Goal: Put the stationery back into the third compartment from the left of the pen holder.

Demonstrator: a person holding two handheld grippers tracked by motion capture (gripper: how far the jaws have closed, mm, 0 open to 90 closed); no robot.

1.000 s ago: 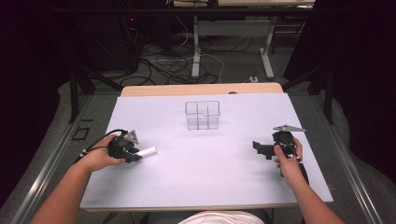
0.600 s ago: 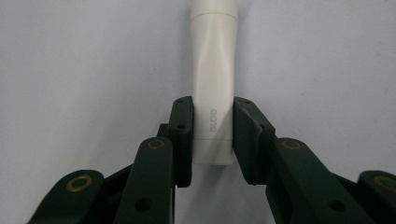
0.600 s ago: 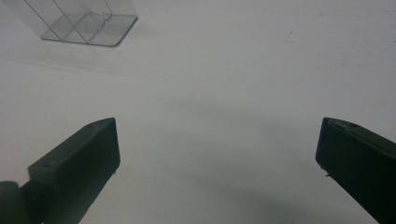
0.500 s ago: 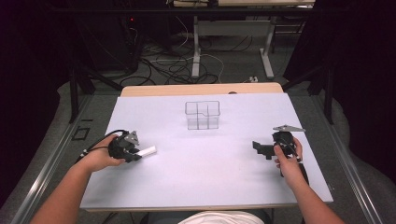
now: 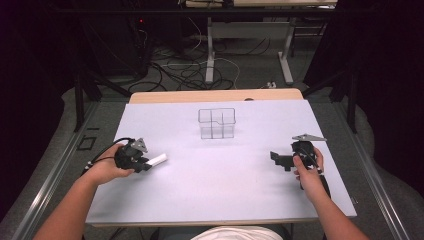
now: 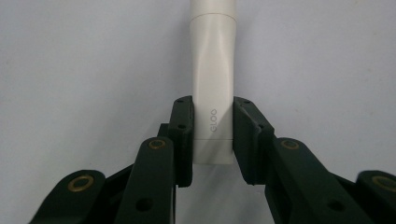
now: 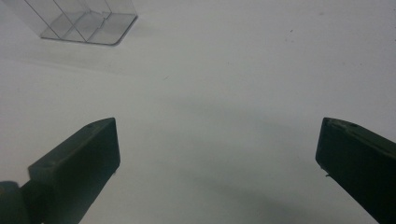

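A white glue stick [image 5: 158, 160] marked "GLOO" [image 6: 213, 93] lies flat on the white tabletop [image 5: 215, 195] at the left. My left gripper [image 5: 144, 164] is shut on its near end, with both black pads pressing its sides [image 6: 212, 119]. The stick's far end points away to the right, past the jaws. My right gripper [image 5: 280, 160] rests low over the table at the right. Its jaws stand wide open with bare table between them [image 7: 217, 140].
A clear plastic box with dividers [image 5: 216, 123] stands at the middle back of the table, and its corner shows at the top left of the right gripper view [image 7: 79, 21]. Table legs and cables lie on the floor beyond the far edge.
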